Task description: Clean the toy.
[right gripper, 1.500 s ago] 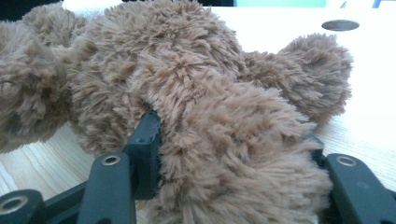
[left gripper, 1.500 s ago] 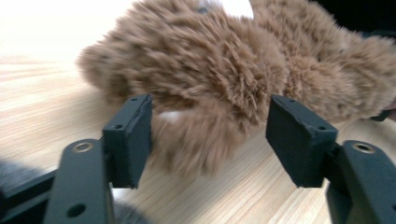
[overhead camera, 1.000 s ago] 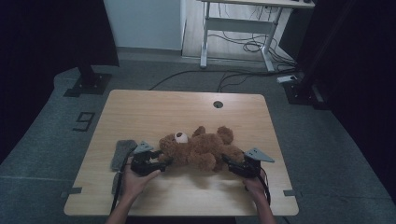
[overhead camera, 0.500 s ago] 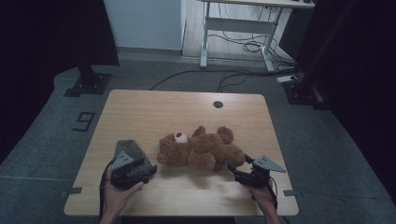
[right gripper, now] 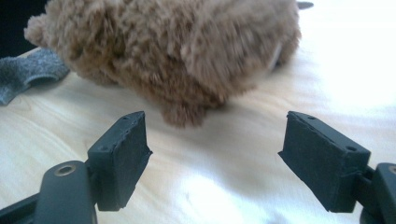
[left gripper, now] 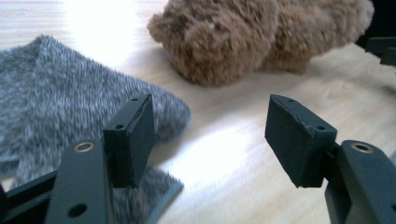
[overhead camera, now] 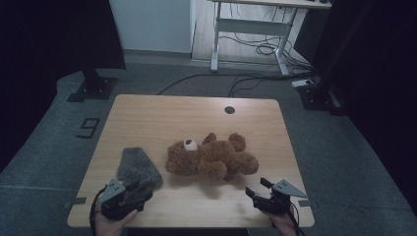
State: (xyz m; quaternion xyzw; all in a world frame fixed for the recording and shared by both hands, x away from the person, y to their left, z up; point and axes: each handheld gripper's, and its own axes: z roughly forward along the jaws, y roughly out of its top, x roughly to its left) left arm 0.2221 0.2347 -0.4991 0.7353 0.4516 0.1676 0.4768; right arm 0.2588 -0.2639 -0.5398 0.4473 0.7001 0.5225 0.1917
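Note:
A brown teddy bear (overhead camera: 211, 157) lies on its back in the middle of the wooden table (overhead camera: 147, 118), its head to the left. A grey furry cloth (overhead camera: 137, 167) lies flat beside its head. My left gripper (overhead camera: 139, 192) hovers open over the cloth's near edge; in the left gripper view the cloth (left gripper: 56, 102) lies under the left jaw and the bear (left gripper: 252, 37) is ahead. My right gripper (overhead camera: 255, 187) stands open near the front right corner. Its jaws have just been opening, with nothing between them. The bear (right gripper: 177, 51) is a short way beyond them.
A round cable hole (overhead camera: 229, 109) sits in the table's far side. On the floor are a tape mark (overhead camera: 88, 128) at the left, cables (overhead camera: 260, 49) and a white desk frame (overhead camera: 251, 34) behind. My right gripper's jaws (left gripper: 380, 49) show at the left gripper view's right edge.
Both grippers have drawn back from the bear toward the table's near edge, the left one going left over the grey cloth, the right one going right. The bear lies free.

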